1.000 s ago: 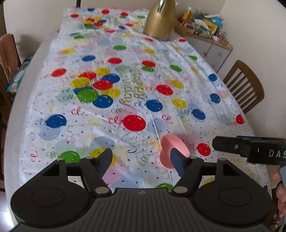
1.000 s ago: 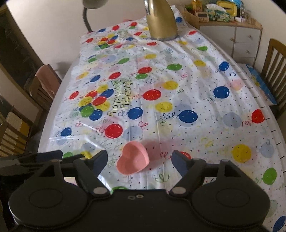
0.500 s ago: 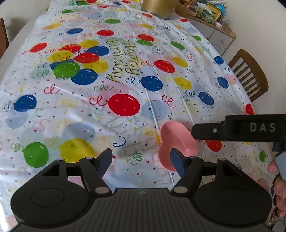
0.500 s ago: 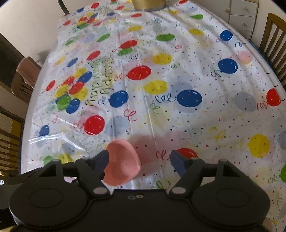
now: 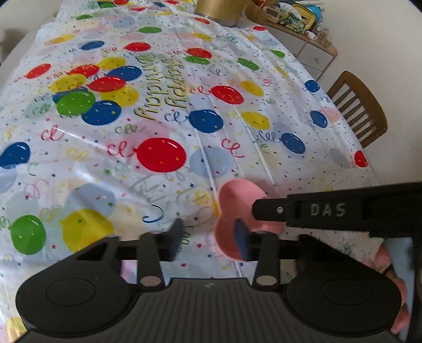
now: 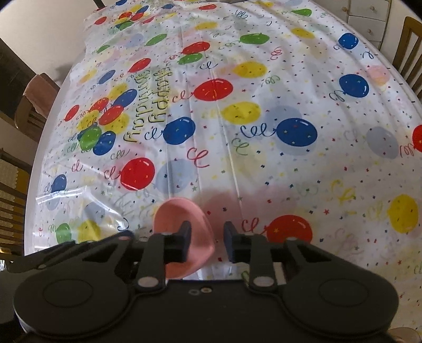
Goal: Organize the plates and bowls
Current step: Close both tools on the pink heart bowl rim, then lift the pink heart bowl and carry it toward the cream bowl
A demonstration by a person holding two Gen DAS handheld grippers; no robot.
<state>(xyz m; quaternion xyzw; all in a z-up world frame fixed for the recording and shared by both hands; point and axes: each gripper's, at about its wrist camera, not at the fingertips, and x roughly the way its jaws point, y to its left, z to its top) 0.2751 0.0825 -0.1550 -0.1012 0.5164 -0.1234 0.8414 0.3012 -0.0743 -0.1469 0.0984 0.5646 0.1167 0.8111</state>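
A pink heart-shaped bowl point(image 5: 238, 200) sits on the balloon-print tablecloth point(image 5: 158, 118) near the table's front edge. My left gripper point(image 5: 209, 238) is partly closed, its right finger over the bowl's left rim and its left finger on bare cloth. The right gripper's arm reaches in from the right over the bowl. In the right wrist view the bowl point(image 6: 182, 216) lies low in the middle. My right gripper point(image 6: 207, 244) is partly closed, with the bowl's right rim between its fingers and a gap still showing.
A gold lamp base point(image 5: 219, 10) stands at the table's far end. A wooden chair point(image 5: 358, 108) is at the right side, another chair point(image 6: 34, 100) at the left. A cluttered sideboard point(image 5: 298, 26) is at the back right.
Both grippers have moved down and closer to the pink bowl. Both pairs of fingers have narrowed from wide open. The right gripper's fingers now straddle the bowl's rim.
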